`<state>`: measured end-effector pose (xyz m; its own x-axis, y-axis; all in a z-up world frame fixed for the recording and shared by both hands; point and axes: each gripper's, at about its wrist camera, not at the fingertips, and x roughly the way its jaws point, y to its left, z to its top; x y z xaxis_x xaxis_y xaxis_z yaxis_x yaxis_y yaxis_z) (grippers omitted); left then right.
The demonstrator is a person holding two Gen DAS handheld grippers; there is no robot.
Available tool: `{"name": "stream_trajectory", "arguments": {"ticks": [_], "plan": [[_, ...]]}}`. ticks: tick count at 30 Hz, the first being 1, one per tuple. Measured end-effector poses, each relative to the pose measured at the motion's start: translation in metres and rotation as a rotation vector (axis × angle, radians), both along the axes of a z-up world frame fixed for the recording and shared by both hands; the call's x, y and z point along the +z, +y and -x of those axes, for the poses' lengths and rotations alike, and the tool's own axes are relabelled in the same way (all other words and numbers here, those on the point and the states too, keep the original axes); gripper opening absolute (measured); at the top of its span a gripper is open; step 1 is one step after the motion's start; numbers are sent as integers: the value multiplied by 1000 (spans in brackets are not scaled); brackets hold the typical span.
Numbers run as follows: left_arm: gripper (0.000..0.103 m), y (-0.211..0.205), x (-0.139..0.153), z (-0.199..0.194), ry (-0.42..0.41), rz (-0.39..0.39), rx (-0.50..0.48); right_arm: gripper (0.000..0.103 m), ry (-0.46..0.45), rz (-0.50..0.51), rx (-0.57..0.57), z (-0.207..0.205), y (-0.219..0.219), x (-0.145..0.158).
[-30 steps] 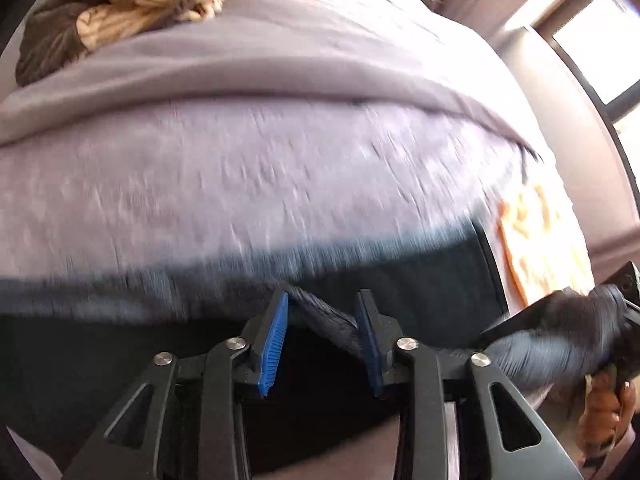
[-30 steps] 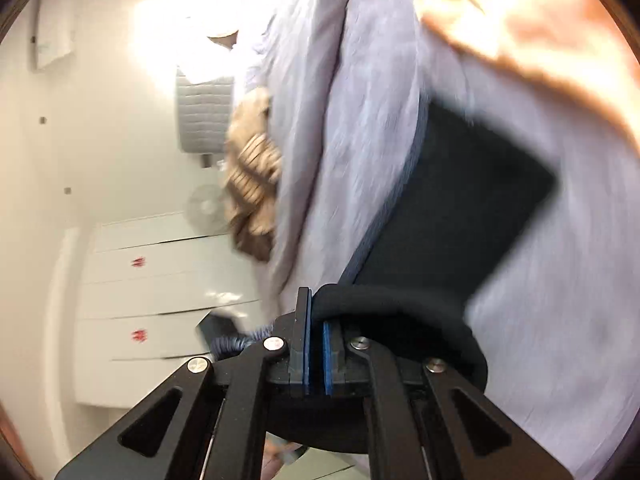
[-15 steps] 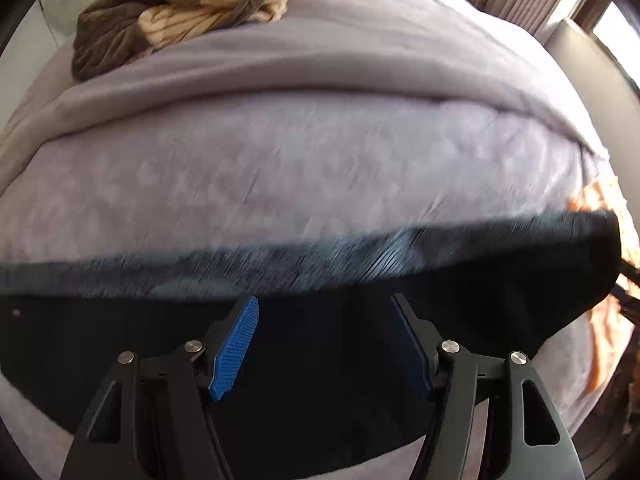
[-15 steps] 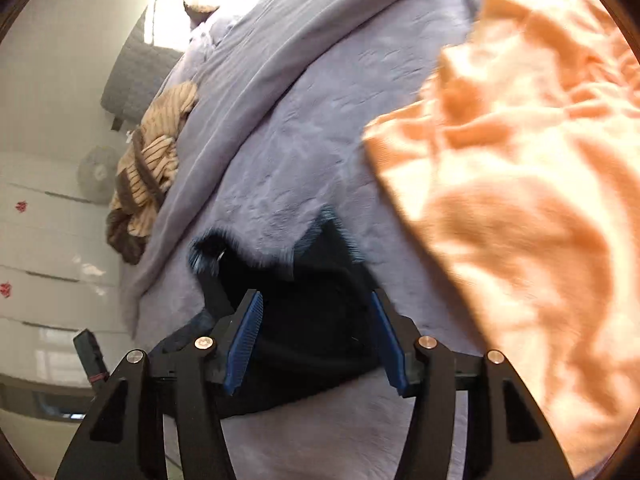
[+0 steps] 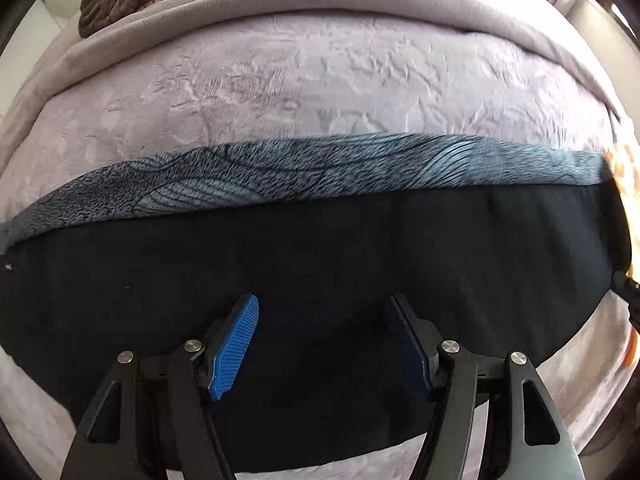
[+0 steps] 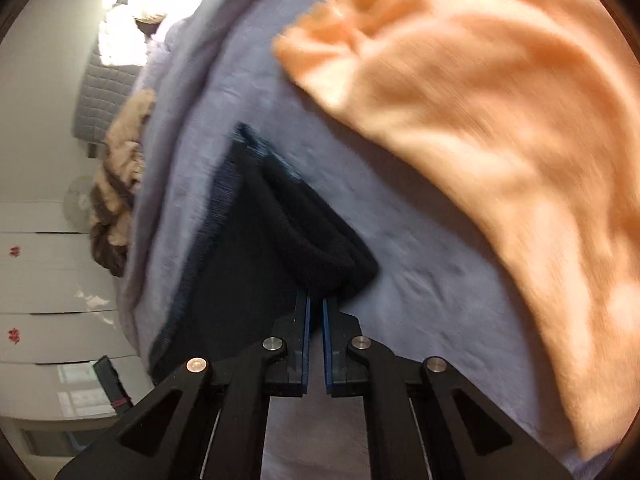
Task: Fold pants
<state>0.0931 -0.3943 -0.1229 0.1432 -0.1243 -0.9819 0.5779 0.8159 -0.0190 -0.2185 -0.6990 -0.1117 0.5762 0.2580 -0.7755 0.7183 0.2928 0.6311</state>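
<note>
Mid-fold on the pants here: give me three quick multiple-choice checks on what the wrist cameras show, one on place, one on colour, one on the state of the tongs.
1. Where do the black pants lie?
A. on the lilac bedspread
B. on a wooden floor
C. inside a basket

2. What colour is the cloth lying beyond the pants' end in the right wrist view?
A. green
B. peach-orange
C. white

3. How do the left tongs stand?
A. shut on the pants
B. shut on the bedspread
C. open, jaws spread above the pants

Answers:
1. A: lilac bedding shows on every side of the pants.
2. B: the peach-orange cloth fills the upper right of that view.
3. C: a wide gap of black fabric shows between the blue pads, while the right tongs are nearly closed at the pants' end; a pinch cannot be confirmed.
</note>
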Motion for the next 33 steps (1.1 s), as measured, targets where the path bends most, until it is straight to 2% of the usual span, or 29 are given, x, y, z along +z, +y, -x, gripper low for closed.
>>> {"name": "stream_trajectory", "arguments": {"ticks": [1, 3, 5, 8, 9, 11, 13, 14, 15, 18, 20, 22, 24, 26, 27, 29, 31, 33], "plan": [[68, 0, 3, 1, 2, -10, -1, 13, 23, 29, 16, 2, 1, 4], [68, 3, 15, -1, -6, 15, 11, 13, 24, 109, 32, 5, 2, 25], [68, 0, 26, -6, -47, 43, 19, 13, -44, 219, 70, -1, 6, 56], [68, -20, 23, -20, -90, 38, 13, 13, -88, 349, 250, -50, 19, 82], [68, -26, 19, -25, -92, 37, 16, 13, -82, 385, 316, -75, 23, 79], [68, -37, 6, -36, -106, 28, 26, 13, -81, 400, 373, -105, 23, 65], [68, -46, -5, -46, -135, 22, 39, 13, -24, 441, 403, -135, 15, 43], [73, -48, -7, -50, -144, 27, 45, 13, 1, 457, 401, -143, 8, 35], [77, -48, -9, -55, -148, 29, 54, 7, 10, 460, 387, -146, -2, 27], [80, -42, -8, -74, -144, 34, 80, 3, -4, 425, 290, -139, -29, 23], [80, -24, 4, -84, -153, 16, 102, 5, -4, 402, 222, -127, -36, 33], [80, 2, 18, -90, -160, 16, 112, 19, -14, 377, 220, -117, -29, 48], [80, 39, 33, -89, -169, 3, 116, 29, -99, 279, 253, -104, -8, 59], [80, 77, 43, -86, -174, -12, 125, 29, -195, 125, 299, -96, 27, 59], [80, 103, 46, -85, -170, -31, 138, 29, -228, 32, 339, -94, 58, 56], [80, 131, 43, -79, -156, -48, 163, 31, -259, -98, 398, -94, 107, 44], [80, 177, 42, -78, -124, -53, 203, 36, -277, -254, 423, -102, 168, 23], [80, 213, 39, -71, -80, -30, 235, 37, -264, -334, 433, -113, 220, 0]]}}
